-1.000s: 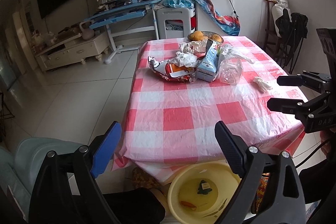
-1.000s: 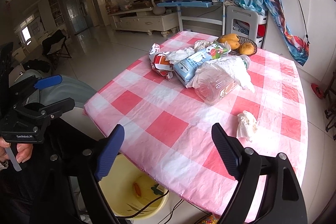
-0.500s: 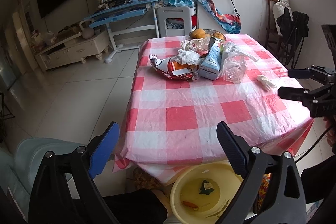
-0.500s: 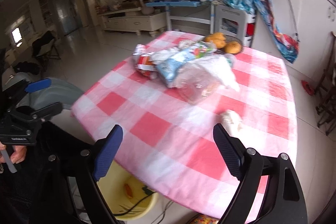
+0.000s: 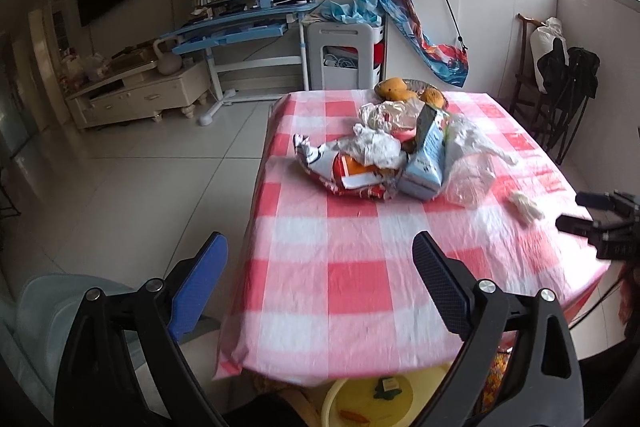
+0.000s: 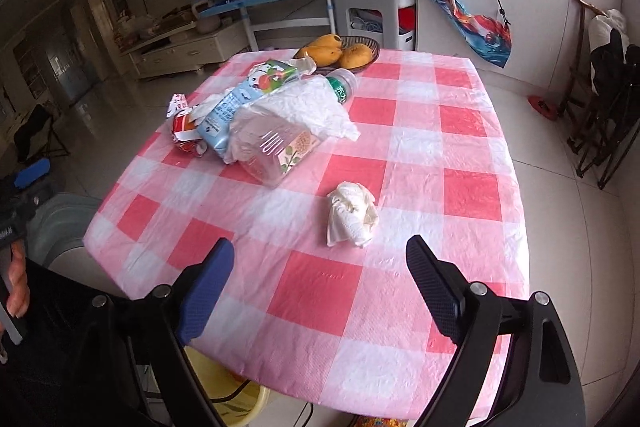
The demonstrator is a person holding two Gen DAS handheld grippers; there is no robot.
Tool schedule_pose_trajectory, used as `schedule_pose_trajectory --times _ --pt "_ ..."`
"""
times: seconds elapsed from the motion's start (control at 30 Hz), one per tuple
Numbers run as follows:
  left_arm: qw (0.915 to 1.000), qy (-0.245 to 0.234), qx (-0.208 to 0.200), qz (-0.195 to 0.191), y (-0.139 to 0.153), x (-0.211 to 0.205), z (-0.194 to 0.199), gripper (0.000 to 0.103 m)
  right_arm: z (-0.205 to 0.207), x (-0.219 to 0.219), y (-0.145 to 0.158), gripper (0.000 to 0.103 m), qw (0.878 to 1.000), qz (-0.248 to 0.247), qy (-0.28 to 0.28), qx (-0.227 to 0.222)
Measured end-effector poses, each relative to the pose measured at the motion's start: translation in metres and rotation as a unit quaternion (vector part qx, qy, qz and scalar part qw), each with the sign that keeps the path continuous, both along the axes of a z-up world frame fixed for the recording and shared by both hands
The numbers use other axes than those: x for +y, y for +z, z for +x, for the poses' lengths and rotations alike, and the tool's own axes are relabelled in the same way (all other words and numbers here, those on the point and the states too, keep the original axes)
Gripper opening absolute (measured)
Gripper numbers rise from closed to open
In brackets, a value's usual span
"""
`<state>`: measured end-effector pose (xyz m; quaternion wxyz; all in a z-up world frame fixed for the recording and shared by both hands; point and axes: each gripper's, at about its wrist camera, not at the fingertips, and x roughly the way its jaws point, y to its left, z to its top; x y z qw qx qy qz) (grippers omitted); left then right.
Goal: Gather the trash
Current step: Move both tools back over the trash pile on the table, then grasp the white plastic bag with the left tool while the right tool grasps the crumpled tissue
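Checked pink-and-white tablecloth (image 6: 472, 195) as the landmark, spread over a table in a living room. Near its middle, a heap of trash: torn orange snack bag (image 5: 344, 175), blue milk carton (image 6: 240, 99) lying on its side, clear plastic bottle (image 6: 280, 151) with a green label near the neck, white plastic film draped over it. Apart from the heap, nearer the cloth's front edge, one crumpled white tissue (image 6: 352, 215) lying alone. At the cloth's far edge, a dark basket of mangoes (image 6: 344, 53), probably not trash. Below the front edge, on the floor, a yellow basin (image 5: 400, 399) with a few scraps inside.

Right gripper (image 6: 320, 291) held above the front of the cloth, jaws spread wide and empty, tissue just ahead between their lines. Left gripper (image 5: 320, 283) likewise wide apart, holding nothing, over the cloth's left corner.

Tissue likely very light, soft, easily squashed; best pinched across its bunched middle, pads low to the cloth without snagging the thin plastic sheet. Bottle likely light but slick and springy; snack bag crinkly and floppy.
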<state>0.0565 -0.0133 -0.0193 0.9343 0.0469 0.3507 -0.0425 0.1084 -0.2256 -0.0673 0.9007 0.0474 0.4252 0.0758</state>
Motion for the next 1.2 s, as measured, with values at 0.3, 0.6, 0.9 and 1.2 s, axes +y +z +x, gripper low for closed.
schedule_pose_trajectory --times 0.3,0.6,0.9,1.2 --pt "0.9996 -0.022 -0.004 0.018 -0.004 -0.030 0.088 0.090 0.017 0.010 -0.010 0.068 1.000 -0.012 0.001 0.005" --pt "0.9973 -0.043 0.037 0.046 -0.039 -0.071 0.176 0.090 0.028 0.016 -0.023 0.060 0.999 -0.037 0.014 0.021" --pt "0.9933 -0.045 0.104 0.024 -0.067 -0.072 0.209 0.022 0.037 0.010 -0.038 0.037 0.998 -0.034 0.009 0.048" --pt "0.9918 -0.015 0.079 -0.099 -0.044 -0.025 0.203 0.005 0.033 0.006 -0.033 0.027 0.999 -0.027 -0.002 0.034"
